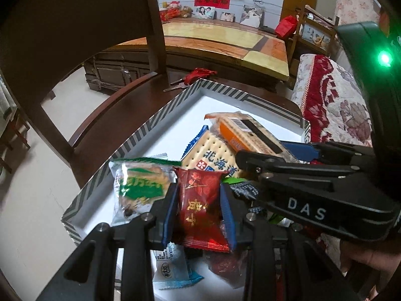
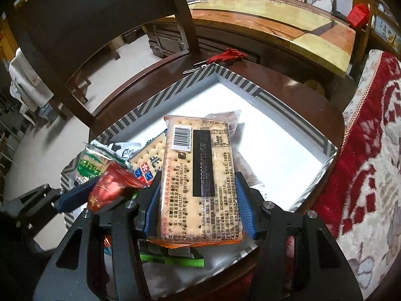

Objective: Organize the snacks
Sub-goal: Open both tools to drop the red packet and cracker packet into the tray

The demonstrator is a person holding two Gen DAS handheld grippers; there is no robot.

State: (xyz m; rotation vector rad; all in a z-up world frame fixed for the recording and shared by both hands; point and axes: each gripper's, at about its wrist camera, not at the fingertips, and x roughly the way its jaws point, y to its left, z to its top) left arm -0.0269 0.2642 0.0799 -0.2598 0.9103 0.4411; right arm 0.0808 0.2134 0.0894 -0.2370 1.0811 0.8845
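Observation:
My left gripper (image 1: 199, 207) is shut on a red snack packet (image 1: 203, 205) and holds it over the near end of a striped-rim box (image 1: 150, 123). My right gripper (image 2: 198, 200) is shut on a long orange cracker pack (image 2: 199, 183), barcode side up, over the same box (image 2: 240, 80). In the left wrist view the right gripper (image 1: 283, 156) reaches in from the right with the cracker pack (image 1: 248, 131). In the right wrist view the red packet (image 2: 110, 190) and a left finger (image 2: 75, 195) show at the left. A green biscuit pack (image 1: 140, 185) and a blue-print cracker pack (image 1: 213, 150) lie in the box.
The box sits on a dark wooden chair seat (image 1: 120, 105) with a tall backrest (image 1: 62, 25). A red tassel with keys (image 1: 198, 75) lies behind the box. A red floral cushion (image 2: 371, 150) is at the right. A light blue packet (image 1: 173, 268) lies below my left gripper.

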